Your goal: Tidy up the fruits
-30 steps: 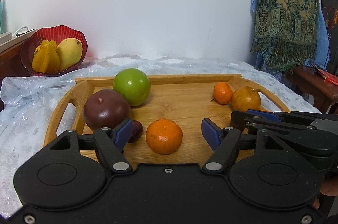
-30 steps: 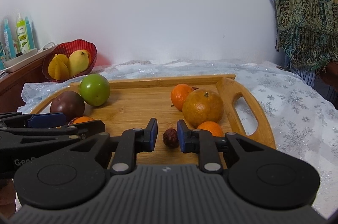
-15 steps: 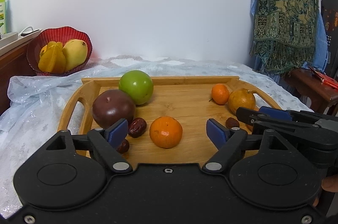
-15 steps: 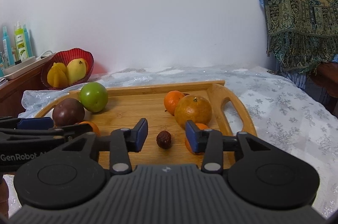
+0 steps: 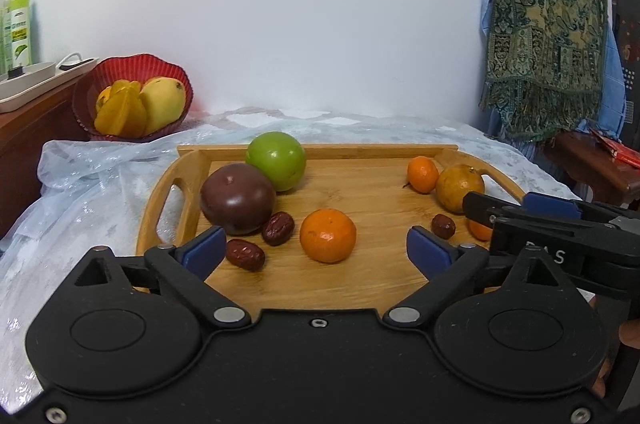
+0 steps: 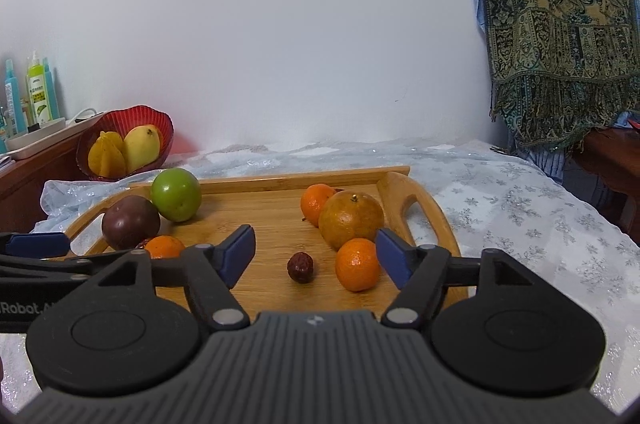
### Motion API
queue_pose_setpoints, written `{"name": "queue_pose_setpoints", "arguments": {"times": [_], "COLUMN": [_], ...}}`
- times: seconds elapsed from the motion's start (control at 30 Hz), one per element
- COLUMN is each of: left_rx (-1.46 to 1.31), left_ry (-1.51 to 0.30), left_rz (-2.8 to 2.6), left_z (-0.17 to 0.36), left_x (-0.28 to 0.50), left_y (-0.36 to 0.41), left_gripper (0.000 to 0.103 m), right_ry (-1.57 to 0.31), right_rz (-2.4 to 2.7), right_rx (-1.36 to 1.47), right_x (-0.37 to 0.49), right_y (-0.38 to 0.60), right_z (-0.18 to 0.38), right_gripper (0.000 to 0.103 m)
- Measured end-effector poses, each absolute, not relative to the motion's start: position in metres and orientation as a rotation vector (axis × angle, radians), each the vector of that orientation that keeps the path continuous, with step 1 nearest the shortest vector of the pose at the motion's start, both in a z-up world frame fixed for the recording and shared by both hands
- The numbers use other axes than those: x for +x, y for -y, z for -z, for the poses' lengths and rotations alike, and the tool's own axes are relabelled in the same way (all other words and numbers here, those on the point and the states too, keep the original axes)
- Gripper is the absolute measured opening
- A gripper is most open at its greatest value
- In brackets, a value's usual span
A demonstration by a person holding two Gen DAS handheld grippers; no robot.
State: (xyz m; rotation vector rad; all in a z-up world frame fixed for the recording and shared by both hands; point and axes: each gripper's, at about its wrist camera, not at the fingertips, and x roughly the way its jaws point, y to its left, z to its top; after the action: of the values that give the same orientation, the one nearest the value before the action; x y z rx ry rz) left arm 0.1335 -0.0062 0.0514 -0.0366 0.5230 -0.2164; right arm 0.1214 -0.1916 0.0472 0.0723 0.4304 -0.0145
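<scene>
1. I am holding my left fingers [image 5: 312,250] spread wide over the near edge of the tray [image 5: 360,284], gripping nothing.
2. I am holding my right fingers [image 6: 314,256] spread just as wide over the tray's right half, also empty.
3. Between my left fingertips, one date [image 5: 245,255] is lying near the left pad, a second date [image 5: 278,223] is sitting just behind it, and a tangerine [image 5: 327,235] is resting to their right.
4. Between my right fingertips, a third date [image 6: 301,267] is lying alone on the wood, with a small tangerine [image 6: 357,265] just beside it to the right.
5. Further back on the left, a purple fruit [image 5: 237,198] is sitting against a green fruit [image 5: 276,160].
6. Further back on the right, a big orange [image 6: 351,220] is sitting against another tangerine [image 6: 316,202].
7. Beyond the tray, on the white cloth [image 6: 520,200] by the wall, a red bowl [image 5: 108,72] is holding a mango [image 5: 162,103] and a starfruit [image 5: 120,110].
</scene>
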Motion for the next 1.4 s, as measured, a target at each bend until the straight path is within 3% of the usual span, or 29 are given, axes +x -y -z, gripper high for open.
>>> {"name": "queue_pose_setpoints", "arguments": {"times": [0.2, 1.4], "left_rx": [-0.052, -0.046], "left_ry": [-0.533, -0.557], "left_rz": [0.202, 0.194], "left_z": [-0.051, -0.033], "left_x": [0.127, 0.075], "left_y": [0.0, -0.003], "left_gripper": [0.1, 0.101], "right_ry": [-0.406, -0.413], "right_rz": [0.02, 0.045], "right_rx": [0.039, 0.045], "right_x": [0.112, 0.054], "right_y": [0.189, 0.193], "right_z": [-0.05, -0.034], "right_gripper": [0.088, 0.098]}}
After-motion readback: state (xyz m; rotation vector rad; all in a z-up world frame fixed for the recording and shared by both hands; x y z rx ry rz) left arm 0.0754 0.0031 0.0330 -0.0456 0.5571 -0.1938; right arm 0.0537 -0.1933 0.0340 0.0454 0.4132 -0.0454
